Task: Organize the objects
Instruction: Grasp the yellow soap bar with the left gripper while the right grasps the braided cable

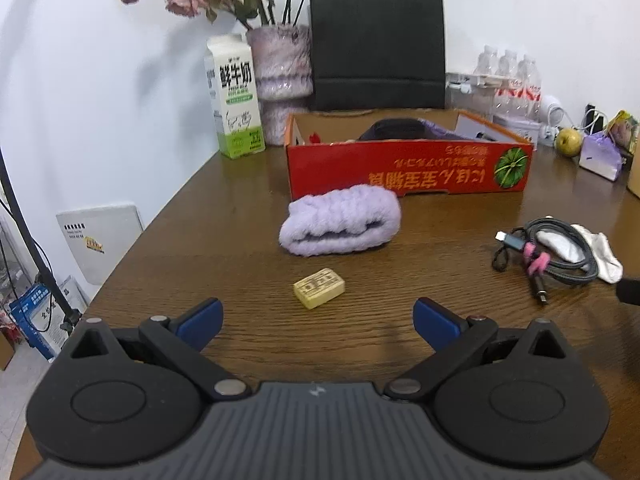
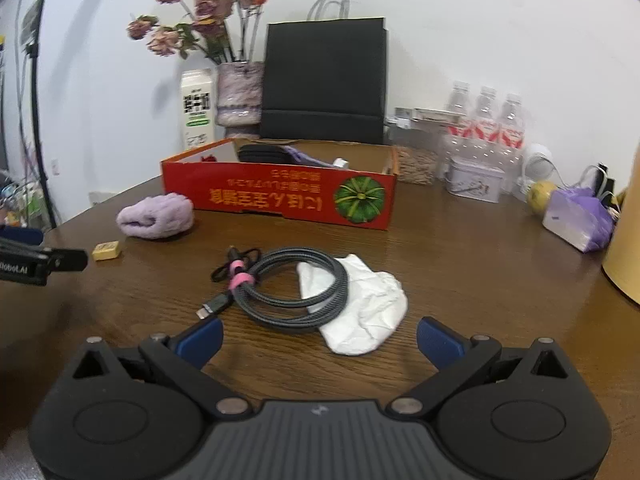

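Since both claws gape wide and empty, drop the left claw [image 1: 318,322] squarely over the yellow block [image 1: 319,288] at twelve o'clock, the right claw [image 2: 319,338] over the cable [image 2: 292,290].

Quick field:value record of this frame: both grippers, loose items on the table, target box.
left gripper: open, empty, above the table facing the yellow block
right gripper: open, empty, facing the coiled cable
purple towel: rolled, in front of the red box
white cloth: partly under the coiled cable
red box: open top, some items inside
table: brown wood
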`<move>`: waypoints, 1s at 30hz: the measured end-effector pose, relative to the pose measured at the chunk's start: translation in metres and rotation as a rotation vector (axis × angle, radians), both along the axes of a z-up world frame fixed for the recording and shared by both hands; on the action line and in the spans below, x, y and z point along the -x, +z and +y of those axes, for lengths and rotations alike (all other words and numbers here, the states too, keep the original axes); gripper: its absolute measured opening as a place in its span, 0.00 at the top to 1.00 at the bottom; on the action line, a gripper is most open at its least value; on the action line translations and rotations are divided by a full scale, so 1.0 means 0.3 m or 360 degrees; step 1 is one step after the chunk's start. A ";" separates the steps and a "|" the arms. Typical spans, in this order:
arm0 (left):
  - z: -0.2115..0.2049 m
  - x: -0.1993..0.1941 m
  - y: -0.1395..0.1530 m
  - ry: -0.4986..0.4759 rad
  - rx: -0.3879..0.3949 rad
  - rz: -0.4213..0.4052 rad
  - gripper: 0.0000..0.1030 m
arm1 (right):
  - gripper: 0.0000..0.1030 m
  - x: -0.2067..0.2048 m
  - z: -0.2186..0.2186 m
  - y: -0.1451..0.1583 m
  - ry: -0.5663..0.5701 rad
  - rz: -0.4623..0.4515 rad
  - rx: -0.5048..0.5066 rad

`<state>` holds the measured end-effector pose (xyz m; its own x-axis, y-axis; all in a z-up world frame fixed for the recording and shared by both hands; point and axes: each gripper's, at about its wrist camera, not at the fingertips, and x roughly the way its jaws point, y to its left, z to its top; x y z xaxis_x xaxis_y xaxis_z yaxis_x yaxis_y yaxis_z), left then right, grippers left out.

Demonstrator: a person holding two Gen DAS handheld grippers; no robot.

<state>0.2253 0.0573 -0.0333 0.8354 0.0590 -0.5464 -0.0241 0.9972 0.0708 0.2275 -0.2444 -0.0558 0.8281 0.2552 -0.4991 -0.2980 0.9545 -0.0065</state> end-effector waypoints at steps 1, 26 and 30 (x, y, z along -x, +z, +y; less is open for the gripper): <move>0.007 -0.015 -0.002 0.0017 0.0001 0.0014 0.00 | 0.00 -0.003 -0.002 -0.001 -0.0012 0.0006 -0.0002; -0.034 -0.141 -0.025 0.0138 0.0065 -0.0022 0.65 | 0.00 -0.018 -0.018 -0.007 -0.0073 0.0031 -0.0039; -0.081 -0.097 0.007 0.0120 0.0072 -0.0127 0.65 | 0.00 -0.021 -0.018 -0.008 -0.0079 0.0035 -0.0039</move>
